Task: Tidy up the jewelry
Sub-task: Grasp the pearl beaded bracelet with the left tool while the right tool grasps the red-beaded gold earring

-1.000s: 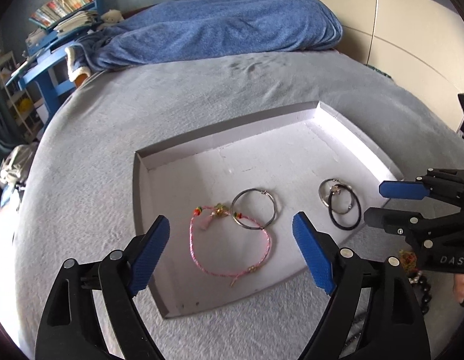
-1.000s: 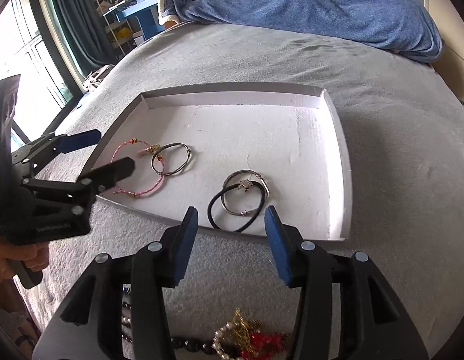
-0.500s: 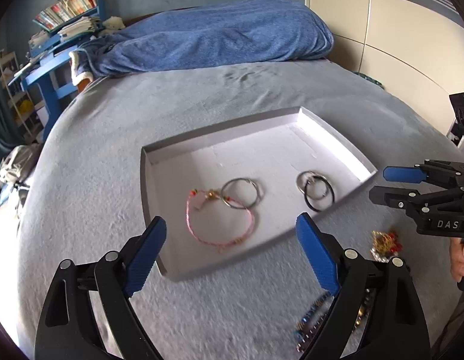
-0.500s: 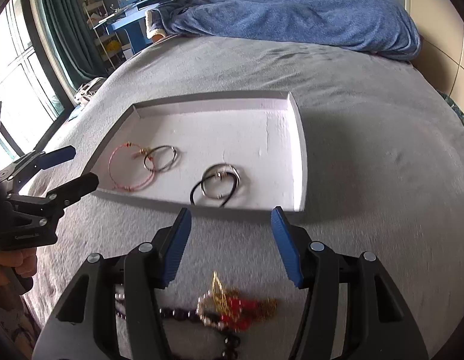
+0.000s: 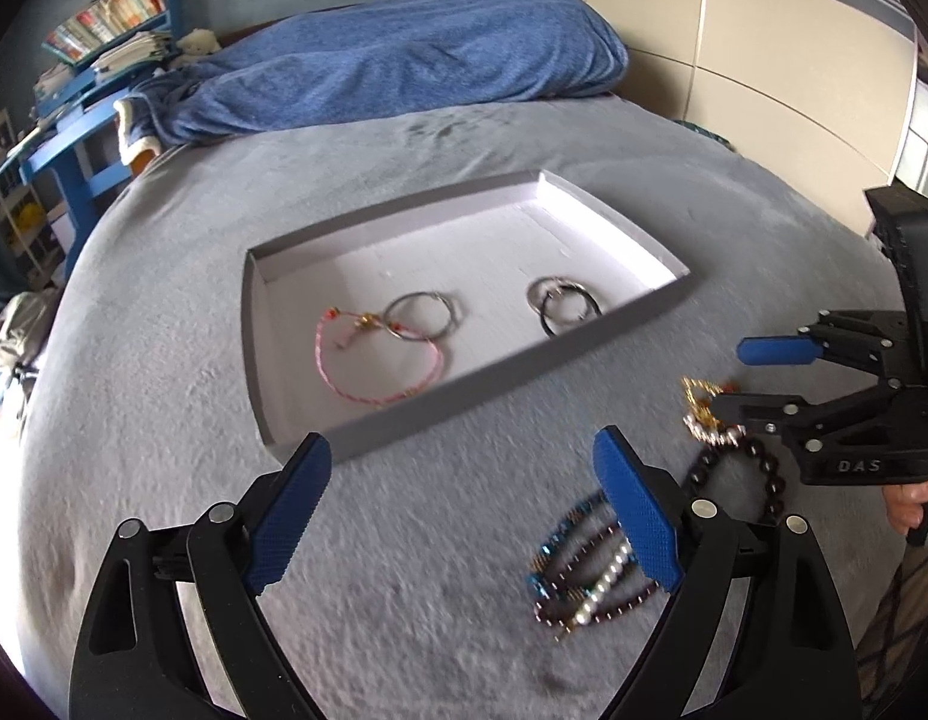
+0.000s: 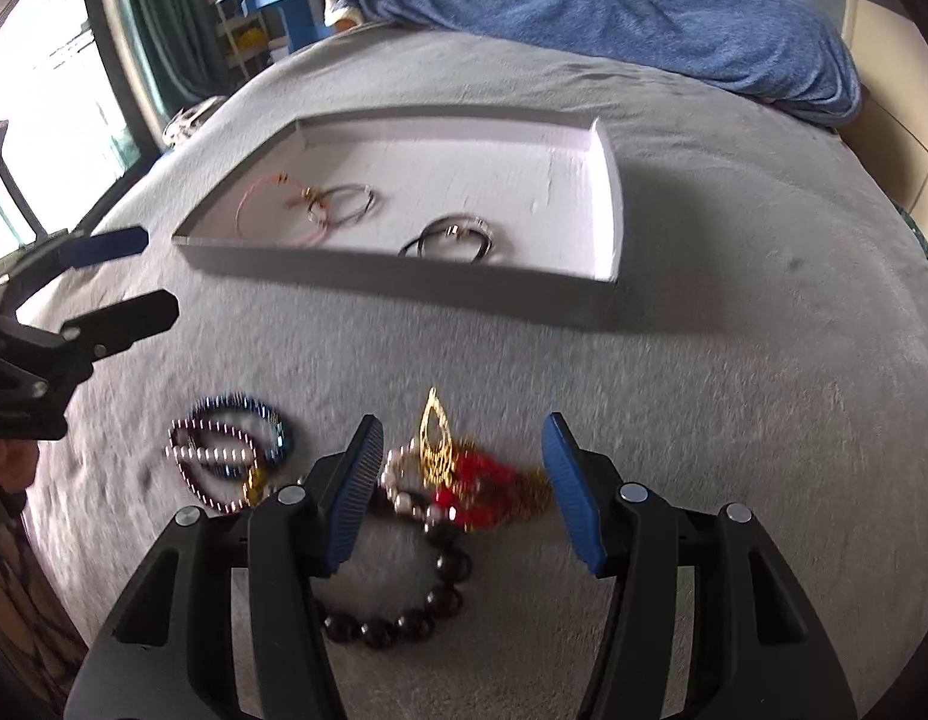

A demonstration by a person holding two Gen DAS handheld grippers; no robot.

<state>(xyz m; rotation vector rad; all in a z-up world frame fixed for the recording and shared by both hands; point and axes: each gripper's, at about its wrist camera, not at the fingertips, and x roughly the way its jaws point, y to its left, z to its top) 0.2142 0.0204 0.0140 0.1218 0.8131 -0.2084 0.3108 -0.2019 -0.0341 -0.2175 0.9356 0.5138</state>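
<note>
A shallow grey tray (image 5: 613, 216) (image 6: 607, 192) lies on the grey bed. It holds a pink cord bracelet (image 5: 377, 360) (image 6: 266, 216), a silver ring (image 5: 422, 315) (image 6: 344, 204) and a black band with a silver ring (image 5: 562, 306) (image 6: 455, 237). On the bed in front of the tray lie beaded bracelets (image 5: 583, 576) (image 6: 230, 450), a black bead bracelet (image 6: 404, 606) (image 5: 757, 468) and a gold and red tangle (image 6: 464, 468) (image 5: 700, 408). My left gripper (image 5: 464, 504) (image 6: 146, 276) is open and empty. My right gripper (image 6: 464, 486) (image 5: 751, 378) is open over the tangle.
A blue blanket (image 5: 392, 72) is heaped at the far end of the bed. A blue shelf with books (image 5: 86, 90) stands at the left. A cream wall (image 5: 763, 48) is at the right. A window (image 6: 44, 60) is at the far left.
Both grippers have drawn back from the tray toward the near bed edge. The loose jewelry in front of the tray has come into view. Both stay open.
</note>
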